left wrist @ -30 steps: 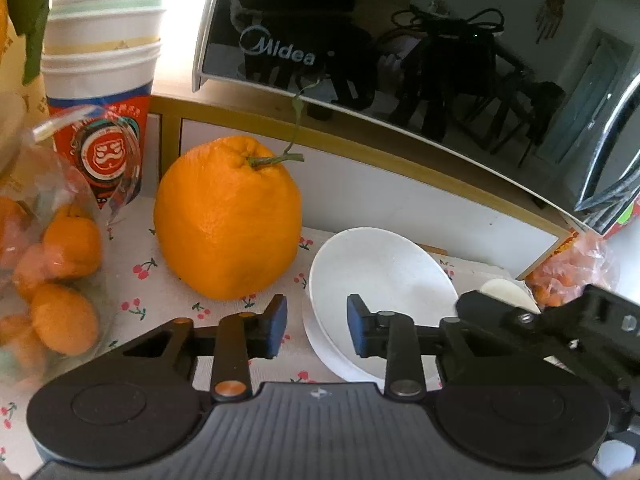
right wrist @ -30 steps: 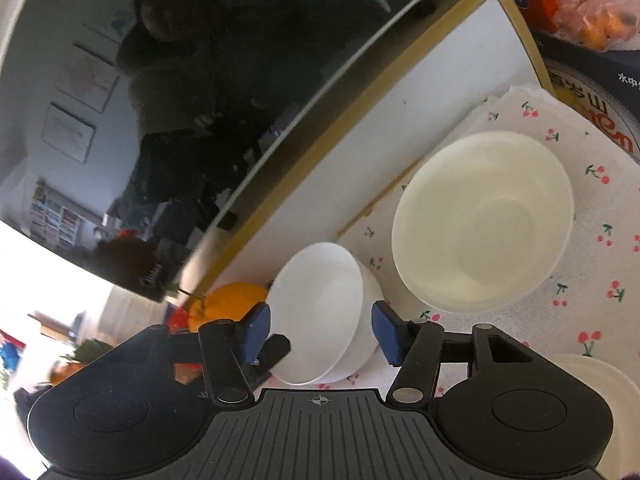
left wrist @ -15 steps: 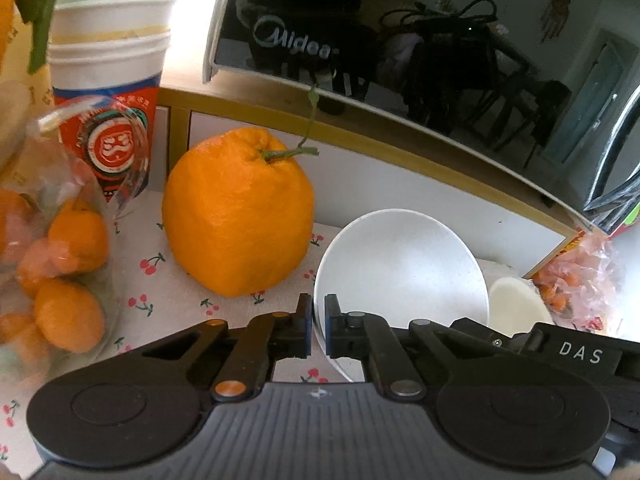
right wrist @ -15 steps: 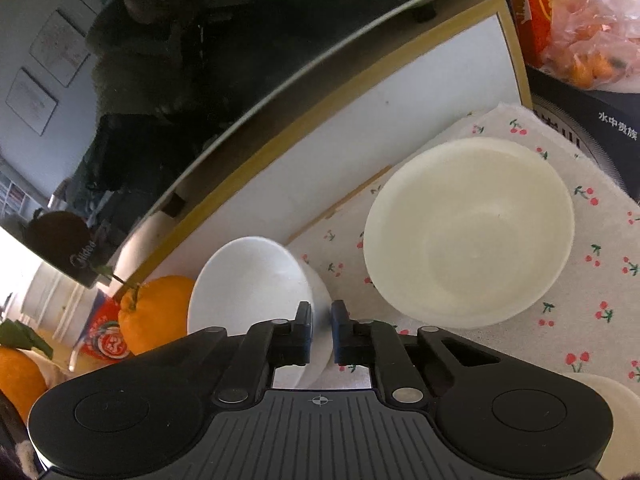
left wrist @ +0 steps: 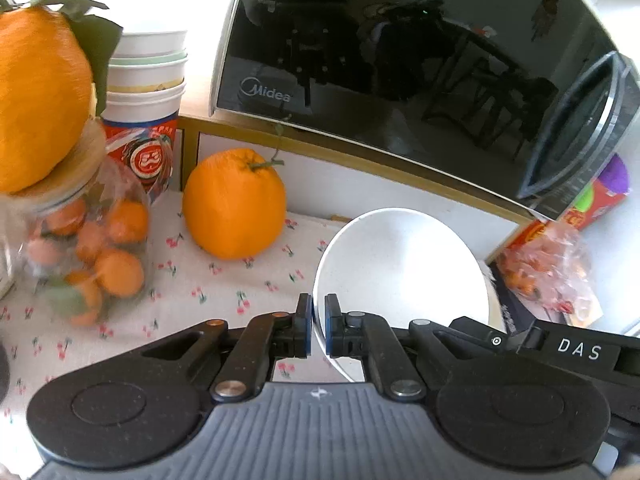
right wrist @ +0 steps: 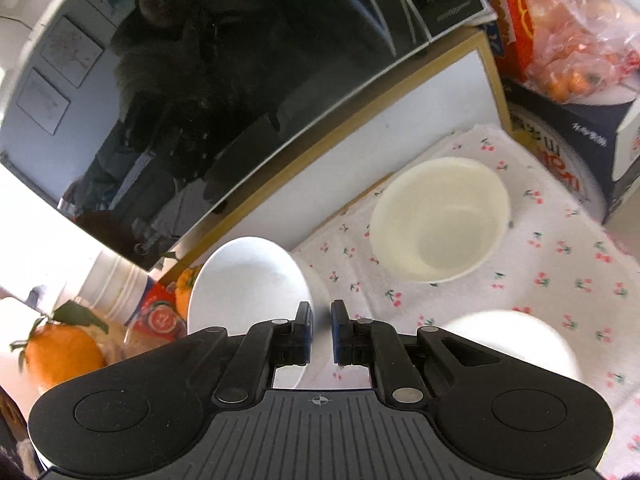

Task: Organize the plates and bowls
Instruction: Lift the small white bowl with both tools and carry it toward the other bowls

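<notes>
Black Midea microwave (left wrist: 400,60) sits on a white shelf at the back. Under it, a big orange (left wrist: 234,204) with its stem on, on a cherry-print cloth (left wrist: 200,280). Jar of small oranges (left wrist: 88,248), stacked paper cups (left wrist: 146,92), bagged fruit (left wrist: 552,268) off right.

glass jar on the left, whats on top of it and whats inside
A big orange with a leaf sits on the glass jar, on its wooden lid. Inside are small oranges and a green leaf. The jar's bottom is blurred.
</notes>
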